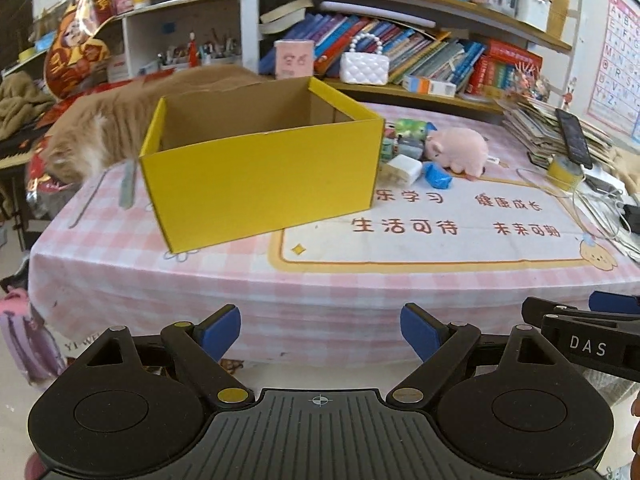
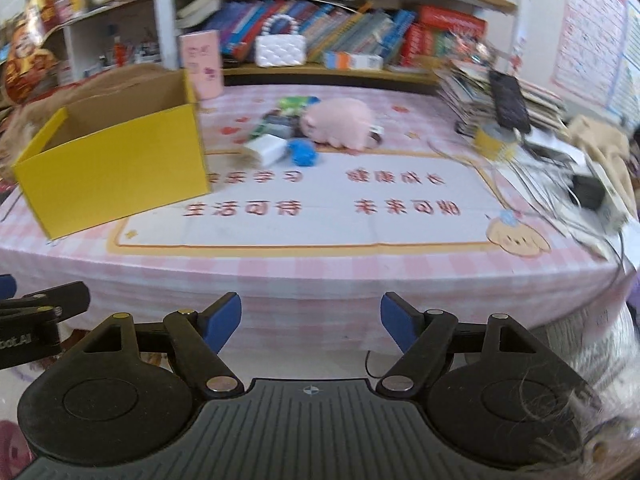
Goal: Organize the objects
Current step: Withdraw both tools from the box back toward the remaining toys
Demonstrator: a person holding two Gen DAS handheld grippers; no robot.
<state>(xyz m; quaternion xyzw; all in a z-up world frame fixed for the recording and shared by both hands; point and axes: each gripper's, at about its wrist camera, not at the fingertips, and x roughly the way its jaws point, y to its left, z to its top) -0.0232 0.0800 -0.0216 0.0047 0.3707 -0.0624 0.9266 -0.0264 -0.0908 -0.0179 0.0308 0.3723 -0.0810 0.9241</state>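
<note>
An open yellow cardboard box (image 1: 260,180) stands on the left of the pink checked table; it also shows in the right wrist view (image 2: 116,172). To its right lies a small pile: a pink plush pig (image 1: 460,148) (image 2: 340,122), a white block (image 1: 404,168) (image 2: 266,148), a blue wrapped item (image 1: 437,175) (image 2: 303,151) and green packets (image 1: 408,128) (image 2: 296,102). My left gripper (image 1: 320,332) is open and empty, in front of the table's near edge. My right gripper (image 2: 310,322) is open and empty too, beside it.
An orange cat (image 1: 96,132) stands behind the box at the table's left edge. A stack of books with a phone (image 1: 574,136) (image 2: 508,98), a yellow tape roll (image 1: 564,170) and cables (image 2: 592,200) crowd the right side. Bookshelves (image 1: 400,40) stand behind.
</note>
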